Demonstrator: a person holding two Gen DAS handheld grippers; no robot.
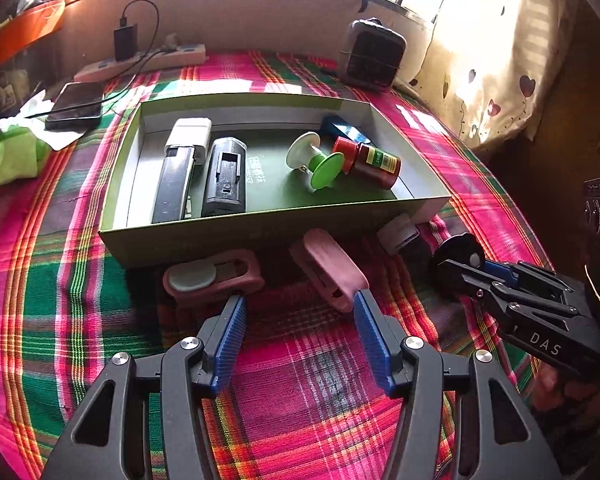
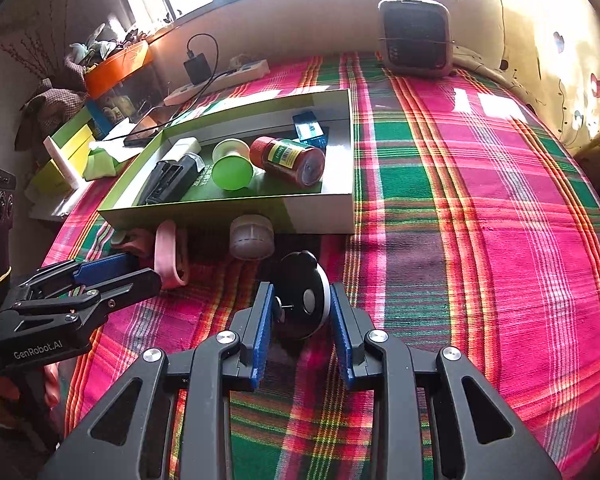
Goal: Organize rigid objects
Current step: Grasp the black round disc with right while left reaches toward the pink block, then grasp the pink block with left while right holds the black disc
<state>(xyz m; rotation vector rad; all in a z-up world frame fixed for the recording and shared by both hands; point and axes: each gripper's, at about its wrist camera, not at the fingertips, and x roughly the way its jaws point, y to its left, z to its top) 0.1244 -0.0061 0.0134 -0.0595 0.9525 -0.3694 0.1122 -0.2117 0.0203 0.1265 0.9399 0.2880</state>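
A green box (image 1: 188, 236) (image 2: 204, 210) on the plaid cloth holds two black devices (image 1: 224, 178), a green spool (image 1: 314, 160) (image 2: 232, 166), a red jar (image 1: 370, 160) (image 2: 290, 160) and a blue item (image 1: 346, 128). In front of it lie two pink cases (image 1: 212, 276) (image 1: 330, 268), a white cap (image 2: 252, 236) and a black round disc (image 2: 302, 296) (image 1: 458, 258). My left gripper (image 1: 300, 316) is open just short of the pink cases. My right gripper (image 2: 300, 312) is shut on the black disc.
A small heater (image 1: 374, 54) (image 2: 416, 36) stands at the back by the wall. A power strip (image 1: 148, 62) with a charger, a phone (image 1: 76, 106) and green cloth (image 1: 16, 156) lie at the back left. A heart-print pillow (image 1: 500, 60) is at the right.
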